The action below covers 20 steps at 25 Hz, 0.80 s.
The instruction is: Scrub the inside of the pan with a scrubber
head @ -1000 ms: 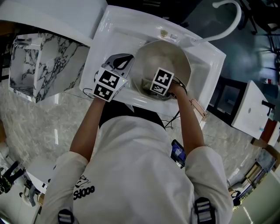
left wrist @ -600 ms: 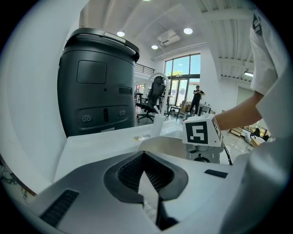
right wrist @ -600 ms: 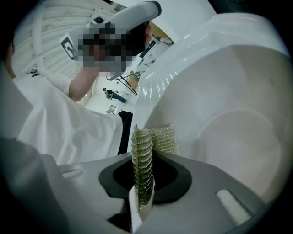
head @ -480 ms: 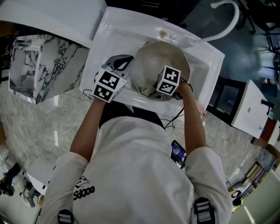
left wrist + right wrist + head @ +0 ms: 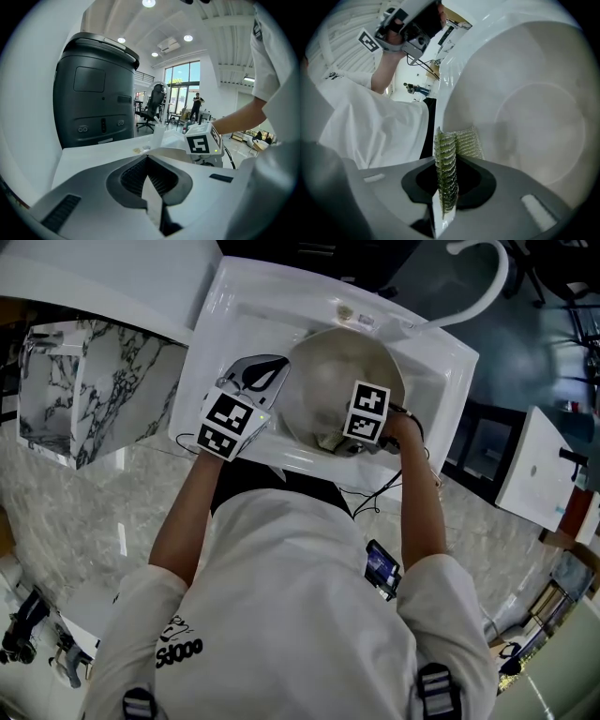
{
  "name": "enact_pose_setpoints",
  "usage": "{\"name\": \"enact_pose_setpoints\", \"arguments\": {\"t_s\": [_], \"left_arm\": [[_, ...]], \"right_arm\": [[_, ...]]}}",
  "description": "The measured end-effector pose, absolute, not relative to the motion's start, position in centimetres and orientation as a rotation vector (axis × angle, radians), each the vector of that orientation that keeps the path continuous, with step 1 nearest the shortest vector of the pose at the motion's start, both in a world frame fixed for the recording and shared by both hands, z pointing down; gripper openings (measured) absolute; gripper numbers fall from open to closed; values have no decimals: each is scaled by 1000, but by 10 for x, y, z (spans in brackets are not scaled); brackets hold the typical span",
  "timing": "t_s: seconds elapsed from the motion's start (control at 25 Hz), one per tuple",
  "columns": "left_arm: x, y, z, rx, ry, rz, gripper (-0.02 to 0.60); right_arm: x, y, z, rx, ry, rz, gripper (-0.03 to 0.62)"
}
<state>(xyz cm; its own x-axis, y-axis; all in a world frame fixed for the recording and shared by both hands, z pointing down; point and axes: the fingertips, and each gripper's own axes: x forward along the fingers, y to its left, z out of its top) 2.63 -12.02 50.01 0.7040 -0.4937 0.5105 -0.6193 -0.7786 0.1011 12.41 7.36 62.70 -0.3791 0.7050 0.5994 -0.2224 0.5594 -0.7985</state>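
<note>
The pan (image 5: 330, 371) sits in the white sink (image 5: 232, 310), a round metal bowl with its open side up. We see its pale, dull inside filling most of the right gripper view. The green scrubber (image 5: 446, 164) stands on edge between the jaws of the right tool (image 5: 445, 185), which are clenched on it. Its ribbed upper end sticks out past the jaw tips and lies against the pan's inner wall, low on the side nearest the person. From the head view only a small greenish bit shows under the right tool's marker cube (image 5: 367, 412), which covers the jaws and the contact spot.

The left tool (image 5: 149, 165) is at the pan's left rim. Its jaws are pressed together, and the rim meets their tips and curves away to the right, so we read it as pinched there. The exact bite is hard to make out, because the tool's own body hides it. The left marker cube (image 5: 228, 423) is over the sink's front edge.

Further out, a white faucet (image 5: 489, 282) arcs behind the sink, cut off at the top of the picture. A marble-patterned block (image 5: 89, 381) is left of the sink. A dark grey machine (image 5: 93, 89) looms in the left gripper view. The person's white shirt (image 5: 281, 615) fills the lower head view.
</note>
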Motion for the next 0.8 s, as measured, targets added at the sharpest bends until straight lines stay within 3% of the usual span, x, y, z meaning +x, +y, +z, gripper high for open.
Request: {"name": "enact_pose_setpoints", "arguments": {"t_s": [0.8], "left_arm": [[28,-122,506,2646,-847,727,0]], "right_arm": [[185,18,691,-15,-1489,699,67]]}}
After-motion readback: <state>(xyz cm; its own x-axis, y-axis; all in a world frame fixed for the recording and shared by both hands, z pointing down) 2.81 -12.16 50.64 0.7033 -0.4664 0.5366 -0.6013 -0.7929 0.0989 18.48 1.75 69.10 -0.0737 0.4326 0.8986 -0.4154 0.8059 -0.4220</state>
